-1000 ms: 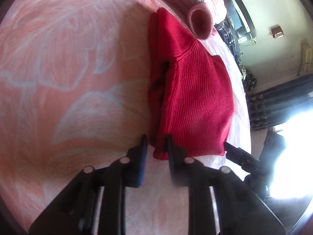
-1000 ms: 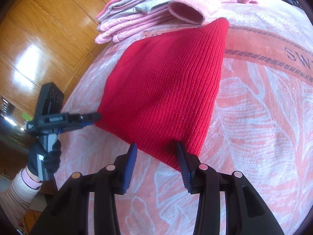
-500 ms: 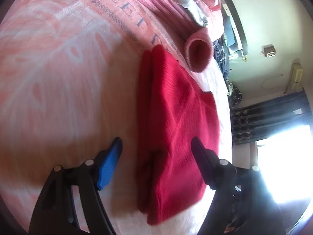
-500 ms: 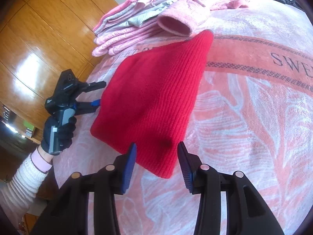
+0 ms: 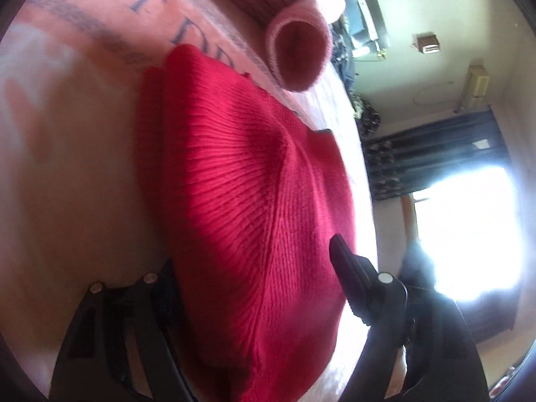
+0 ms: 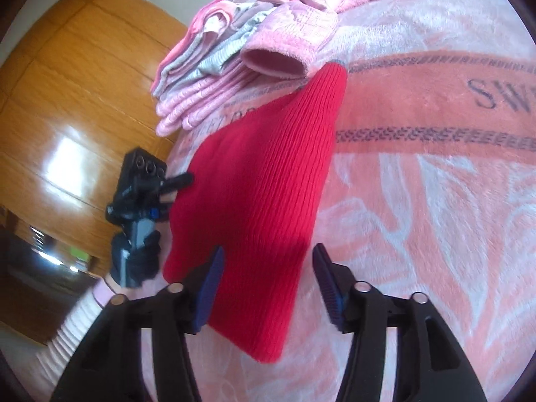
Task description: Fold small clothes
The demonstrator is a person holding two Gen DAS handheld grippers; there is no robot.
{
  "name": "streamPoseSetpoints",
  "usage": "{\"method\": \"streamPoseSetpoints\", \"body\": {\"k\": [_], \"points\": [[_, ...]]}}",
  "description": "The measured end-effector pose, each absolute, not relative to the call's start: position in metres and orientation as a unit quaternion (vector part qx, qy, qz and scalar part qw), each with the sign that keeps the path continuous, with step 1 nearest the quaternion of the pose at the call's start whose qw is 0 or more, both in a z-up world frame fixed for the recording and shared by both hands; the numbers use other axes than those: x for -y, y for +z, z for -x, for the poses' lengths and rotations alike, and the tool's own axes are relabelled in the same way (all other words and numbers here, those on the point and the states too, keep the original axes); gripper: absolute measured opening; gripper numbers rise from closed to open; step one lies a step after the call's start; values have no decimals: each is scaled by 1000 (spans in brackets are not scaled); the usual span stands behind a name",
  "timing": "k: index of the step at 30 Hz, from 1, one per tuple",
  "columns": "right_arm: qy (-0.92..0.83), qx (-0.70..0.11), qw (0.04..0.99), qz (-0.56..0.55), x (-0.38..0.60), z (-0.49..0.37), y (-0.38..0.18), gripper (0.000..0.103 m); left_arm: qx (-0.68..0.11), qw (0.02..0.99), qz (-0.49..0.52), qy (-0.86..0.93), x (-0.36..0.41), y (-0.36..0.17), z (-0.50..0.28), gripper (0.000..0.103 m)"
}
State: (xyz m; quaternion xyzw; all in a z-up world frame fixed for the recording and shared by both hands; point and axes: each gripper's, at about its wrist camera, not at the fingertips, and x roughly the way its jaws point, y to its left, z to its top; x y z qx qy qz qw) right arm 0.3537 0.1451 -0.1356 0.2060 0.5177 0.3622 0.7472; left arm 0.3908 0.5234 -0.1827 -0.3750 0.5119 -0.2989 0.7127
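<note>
A plush pink bed blanket [image 6: 435, 201] with pale leaf patterns and a darker band of printed letters covers the bed, backed by glossy wooden wardrobe doors [image 6: 67, 100]. On it lies the red ribbed-knit garment [image 6: 268, 174], folded into a long tapering shape, its narrow end touching a stack of folded pink and grey clothes [image 6: 214, 50] with a fuzzy pink cuff [image 6: 274, 60] gaping open. The right tongs [image 6: 268, 268] stand apart, straddling the garment's wide end. The left tongs [image 5: 251, 261] are also spread wide around the knit's edge.
</note>
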Motion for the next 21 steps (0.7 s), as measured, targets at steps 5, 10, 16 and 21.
{"method": "streamPoseSetpoints", "body": {"k": [5, 10, 16, 21], "points": [[359, -549, 710, -256, -155, -387, -163, 63, -510, 702, 376, -327, -513, -184, -396, 78], [355, -558, 701, -269, -166, -396, -172, 42, -536, 710, 338, -305, -496, -186, -398, 48], [356, -554, 706, -260, -158, -390, -146, 33, -524, 698, 385, -298, -489, -187, -390, 35], [351, -549, 722, -232, -128, -372, -109, 33, -522, 690, 399, -302, -455, -170, -380, 34]]}}
